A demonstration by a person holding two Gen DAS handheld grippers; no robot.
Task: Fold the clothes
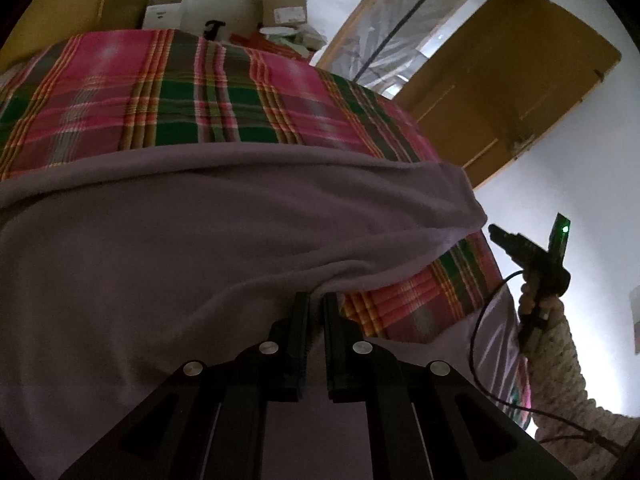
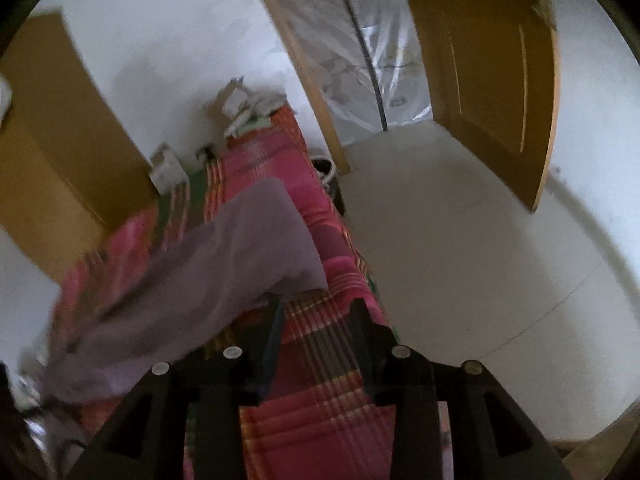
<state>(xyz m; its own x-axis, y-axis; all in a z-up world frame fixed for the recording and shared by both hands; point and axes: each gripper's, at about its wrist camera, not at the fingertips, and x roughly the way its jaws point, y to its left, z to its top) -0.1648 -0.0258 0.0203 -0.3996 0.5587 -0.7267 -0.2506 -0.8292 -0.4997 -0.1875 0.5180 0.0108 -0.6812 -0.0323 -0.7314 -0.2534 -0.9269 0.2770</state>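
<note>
My left claw clenched on lilac cloth's hem at 12 | right claw released, cloth at 10 | plaid bedcover beneath

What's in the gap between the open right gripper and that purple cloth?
Only plaid bedcover. In the right wrist view, the right gripper hangs open just short of the purple cloth, with nothing else between them.

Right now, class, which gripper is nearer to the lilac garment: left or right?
Left. The left gripper has its jaws nearly shut at the lilac garment edge. The right gripper, jaws open, is raised beside it over the plaid bedcover.
</note>
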